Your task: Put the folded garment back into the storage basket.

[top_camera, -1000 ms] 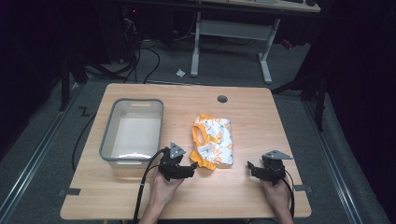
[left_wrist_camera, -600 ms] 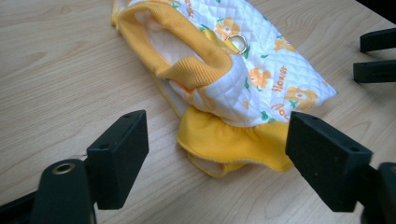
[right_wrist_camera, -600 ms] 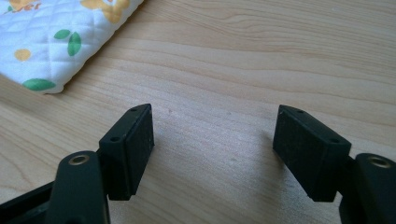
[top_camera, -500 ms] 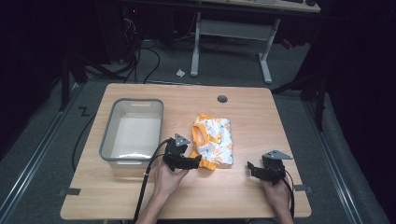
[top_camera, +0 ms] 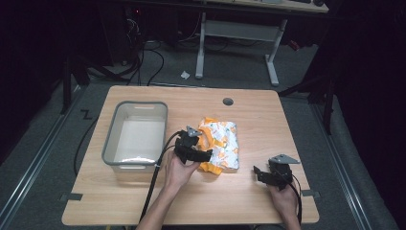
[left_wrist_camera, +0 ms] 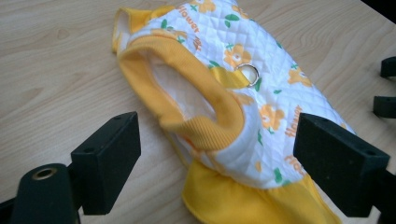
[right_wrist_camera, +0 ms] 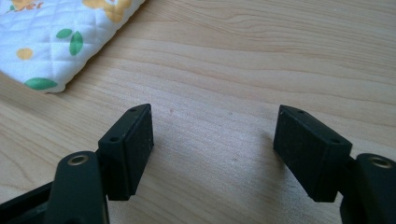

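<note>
Worktop (top_camera: 143,201), wooden, is carrying everything. Grey plastic bin (top_camera: 136,137) is sitting just left of the quilted flower-print pet vest (top_camera: 221,143). Left gripper (top_camera: 205,156) is straddling the vest's yellow near edge, jaws spread. Right gripper (top_camera: 257,172) is resting right of the vest, jaws spread.

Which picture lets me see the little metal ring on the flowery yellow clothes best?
The left gripper view: the metal ring shines close up on the quilted flowery garment. In the high view the garment looks too small to make the ring out. The right gripper view catches just a ringless corner.
</note>
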The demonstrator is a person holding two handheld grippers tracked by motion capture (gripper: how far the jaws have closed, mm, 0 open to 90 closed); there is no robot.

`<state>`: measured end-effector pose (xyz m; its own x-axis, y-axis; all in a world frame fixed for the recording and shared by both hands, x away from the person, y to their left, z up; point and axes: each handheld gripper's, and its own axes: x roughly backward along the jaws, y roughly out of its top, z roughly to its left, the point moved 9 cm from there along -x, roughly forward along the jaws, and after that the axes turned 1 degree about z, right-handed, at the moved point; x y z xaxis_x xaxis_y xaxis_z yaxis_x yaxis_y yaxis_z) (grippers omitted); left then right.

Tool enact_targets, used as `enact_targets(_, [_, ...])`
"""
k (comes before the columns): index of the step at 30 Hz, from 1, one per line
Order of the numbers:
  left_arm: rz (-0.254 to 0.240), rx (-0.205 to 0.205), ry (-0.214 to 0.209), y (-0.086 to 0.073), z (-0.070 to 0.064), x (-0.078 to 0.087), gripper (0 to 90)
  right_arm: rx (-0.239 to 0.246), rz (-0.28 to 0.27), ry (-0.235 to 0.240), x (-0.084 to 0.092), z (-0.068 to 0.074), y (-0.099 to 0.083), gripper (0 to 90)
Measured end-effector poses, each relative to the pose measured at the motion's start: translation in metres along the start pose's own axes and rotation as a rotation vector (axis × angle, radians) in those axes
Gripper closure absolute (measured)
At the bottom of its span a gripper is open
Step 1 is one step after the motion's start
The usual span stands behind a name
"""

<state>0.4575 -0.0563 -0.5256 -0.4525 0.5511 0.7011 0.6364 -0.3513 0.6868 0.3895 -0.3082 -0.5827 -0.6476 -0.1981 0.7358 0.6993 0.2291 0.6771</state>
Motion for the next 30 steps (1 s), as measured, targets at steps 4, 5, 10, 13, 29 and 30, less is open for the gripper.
enact_targets(4, [0.033, 0.001, 0.014, 0.002, 0.003, -0.011, 15.3, 0.0, 0.0, 0.0, 0.0, 0.0, 0.0, 28.9])
enact_targets(5, [0.041, 0.006, 0.017, 0.003, 0.004, -0.017, 15.3, -0.001, 0.0, 0.0, 0.0, 0.0, 0.0, 28.9])
enact_targets(10, [0.045, 0.011, 0.016, 0.006, 0.006, -0.025, 15.5, 0.002, -0.001, 0.0, 0.0, 0.0, 0.0, 28.9])
enact_targets(13, [0.059, -0.006, 0.031, 0.008, 0.005, -0.032, 15.6, 0.002, -0.001, 0.0, 0.0, 0.0, 0.0, 28.9])
enact_targets(29, [0.141, 0.002, 0.085, 0.0, 0.012, -0.066, 21.8, 0.0, 0.0, 0.0, 0.0, 0.0, 0.0, 28.9])
enact_targets(30, [0.145, 0.004, 0.087, -0.001, 0.013, -0.068, 22.2, 0.0, 0.0, 0.0, 0.0, 0.0, 0.0, 28.9])
